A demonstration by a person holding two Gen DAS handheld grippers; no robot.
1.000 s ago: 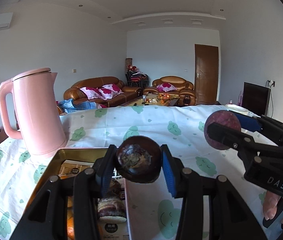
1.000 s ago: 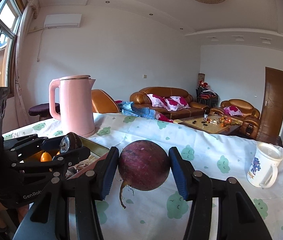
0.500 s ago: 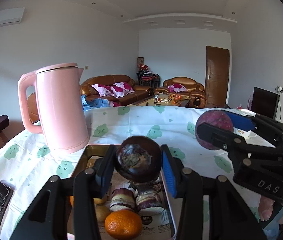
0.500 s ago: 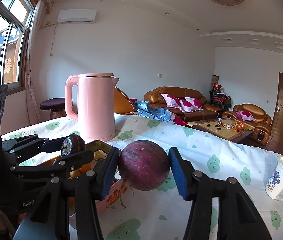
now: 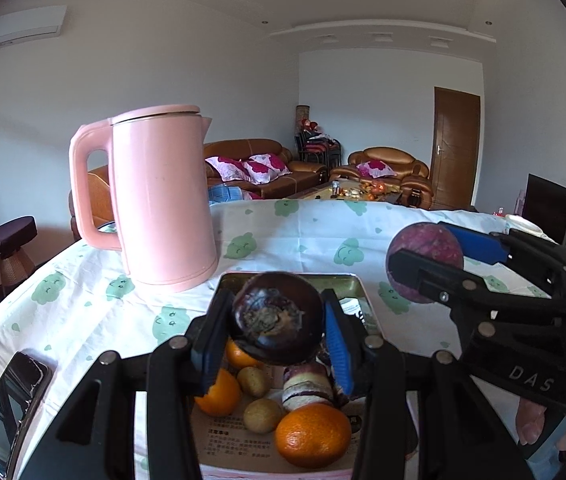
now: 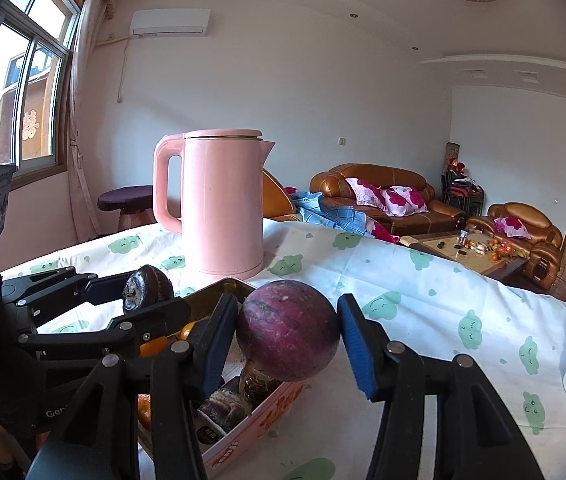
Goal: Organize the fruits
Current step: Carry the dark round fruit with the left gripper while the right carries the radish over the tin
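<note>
The left tongs (image 5: 279, 328) are closed partway on a dark, round purple fruit (image 5: 277, 322), wrinkled and scabbed on the face turned to the camera, and hold it over the far half of the tin box (image 5: 357, 284) on the bench (image 5: 83, 308). The right tongs (image 6: 289, 340) grip a larger reddish-purple fruit (image 6: 289, 338) with a stub of root below; both blue pads touch its sides, and it hangs above the box's near corner, by the right wrist view.

The box already holds oranges (image 5: 313, 434), small brown fruits (image 5: 262, 414) and cut purple pieces (image 5: 307, 386), so free space is mostly at the far end.

My judgement: the step in hand is setting both fruits into the box. To do it well:
- lower one at a time, the left first, since its fruit is already over the box
- aim for a bare patch, not on top of an orange, or it may roll
- bring each fruit low before parting the pads, as round fruit dropped from height could bounce out
- keep clear of the pink kettle (image 5: 163, 200) just behind the box
</note>
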